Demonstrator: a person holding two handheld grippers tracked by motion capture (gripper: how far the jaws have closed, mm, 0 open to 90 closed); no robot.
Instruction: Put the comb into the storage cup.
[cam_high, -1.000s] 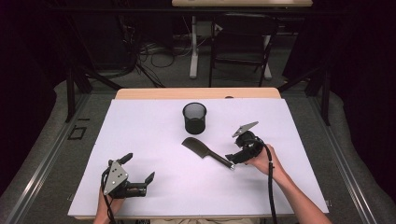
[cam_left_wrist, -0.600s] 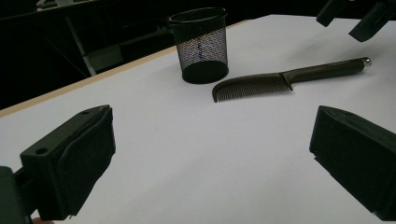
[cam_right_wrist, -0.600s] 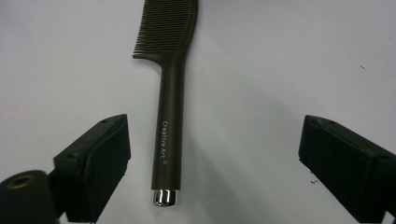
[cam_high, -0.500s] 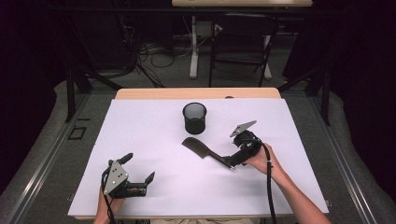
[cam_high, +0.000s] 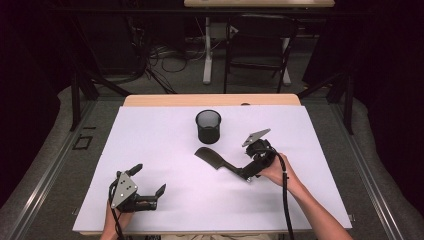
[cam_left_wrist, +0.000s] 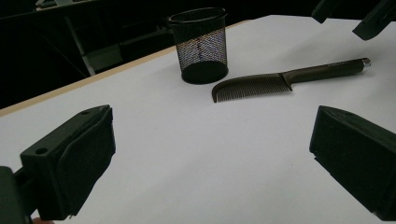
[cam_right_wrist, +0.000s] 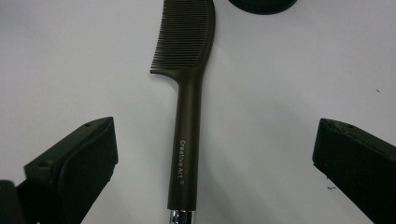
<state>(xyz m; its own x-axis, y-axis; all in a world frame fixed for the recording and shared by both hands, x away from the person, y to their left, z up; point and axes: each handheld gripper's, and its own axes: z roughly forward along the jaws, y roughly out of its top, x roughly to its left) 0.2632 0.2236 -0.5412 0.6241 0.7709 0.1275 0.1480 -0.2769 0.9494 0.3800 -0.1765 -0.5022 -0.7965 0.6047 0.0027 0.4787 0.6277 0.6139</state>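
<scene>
A dark comb (cam_high: 212, 160) lies flat on the white table cover (cam_high: 165, 145), teeth end near a black mesh cup (cam_high: 208, 126). My right gripper (cam_high: 246, 172) is at the comb's handle end; its jaws have just been opening. In the right gripper view the comb (cam_right_wrist: 189, 116) runs up between the spread jaws of the right gripper (cam_right_wrist: 215, 140), neither pad touching it. My left gripper (cam_high: 148, 179) rests open near the front left edge with nothing in it. The left gripper view looks past the left gripper (cam_left_wrist: 210, 154) at the comb (cam_left_wrist: 261, 84) and cup (cam_left_wrist: 201, 46).
The table's wooden back edge (cam_high: 210, 100) runs behind the cup. Beyond it stand a chair (cam_high: 257, 40), table legs and floor cables. The right gripper's cable (cam_high: 286, 200) trails along the person's forearm.
The right gripper's jaws have spread apart off the comb's handle. The comb lies in about the same spot. The left gripper has not moved.
</scene>
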